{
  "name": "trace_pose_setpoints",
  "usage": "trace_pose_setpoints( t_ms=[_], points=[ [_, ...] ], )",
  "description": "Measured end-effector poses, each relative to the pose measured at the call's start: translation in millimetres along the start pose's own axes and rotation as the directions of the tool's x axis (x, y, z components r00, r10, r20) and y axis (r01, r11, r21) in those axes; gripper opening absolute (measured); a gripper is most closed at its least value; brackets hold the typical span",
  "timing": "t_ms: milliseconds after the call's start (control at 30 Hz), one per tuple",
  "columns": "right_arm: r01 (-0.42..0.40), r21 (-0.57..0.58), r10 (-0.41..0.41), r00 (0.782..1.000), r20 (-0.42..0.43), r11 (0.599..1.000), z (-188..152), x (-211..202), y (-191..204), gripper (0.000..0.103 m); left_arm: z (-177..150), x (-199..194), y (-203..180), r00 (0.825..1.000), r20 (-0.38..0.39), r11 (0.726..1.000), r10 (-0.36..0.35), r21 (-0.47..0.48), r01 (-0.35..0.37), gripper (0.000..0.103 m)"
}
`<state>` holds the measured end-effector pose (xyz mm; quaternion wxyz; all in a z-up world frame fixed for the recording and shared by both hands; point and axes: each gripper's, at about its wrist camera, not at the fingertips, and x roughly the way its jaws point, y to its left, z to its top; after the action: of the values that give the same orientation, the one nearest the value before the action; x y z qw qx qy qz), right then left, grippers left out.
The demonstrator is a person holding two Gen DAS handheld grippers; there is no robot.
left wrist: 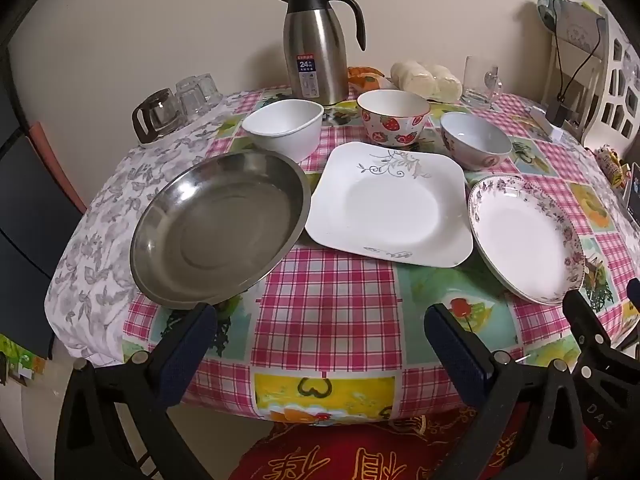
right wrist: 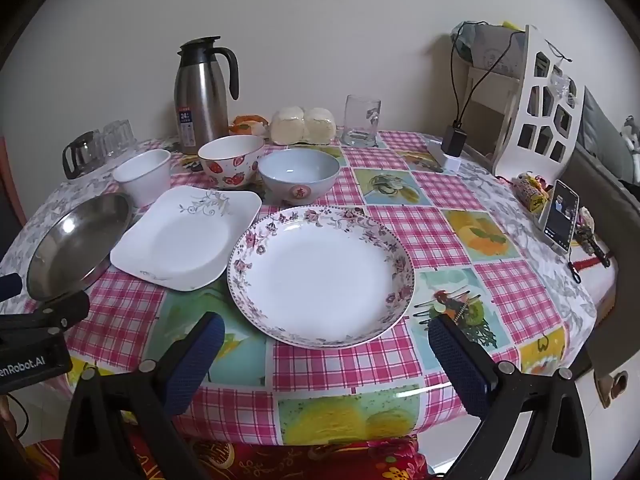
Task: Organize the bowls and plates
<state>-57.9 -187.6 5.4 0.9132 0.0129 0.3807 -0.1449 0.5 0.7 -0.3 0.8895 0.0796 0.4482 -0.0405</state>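
Plates, steel (left wrist: 220, 228), square white (left wrist: 390, 204) and floral-rimmed (right wrist: 320, 276), lie empty; both grippers' jaws gape.

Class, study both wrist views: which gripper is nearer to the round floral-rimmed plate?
Right. The right gripper hangs open just short of the floral-rimmed plate's near edge, the plate centred ahead of it. The left gripper, also open, sits further left, facing the square plate.

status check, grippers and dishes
Left gripper and right gripper open, empty. Three plates, three bowls unstacked. Nothing blocking.
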Motion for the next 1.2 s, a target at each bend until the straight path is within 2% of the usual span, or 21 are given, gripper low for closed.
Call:
trace_pose_setpoints(
  t_ms=[1200],
  points=[
    [-0.006,0.014,0.006,1.000,-0.030,1.000,-4,8,-3,0.103,-2,4,1,0.999,-0.022,1.000,-0.026,-0.013,0.025,0.103]
  ],
)
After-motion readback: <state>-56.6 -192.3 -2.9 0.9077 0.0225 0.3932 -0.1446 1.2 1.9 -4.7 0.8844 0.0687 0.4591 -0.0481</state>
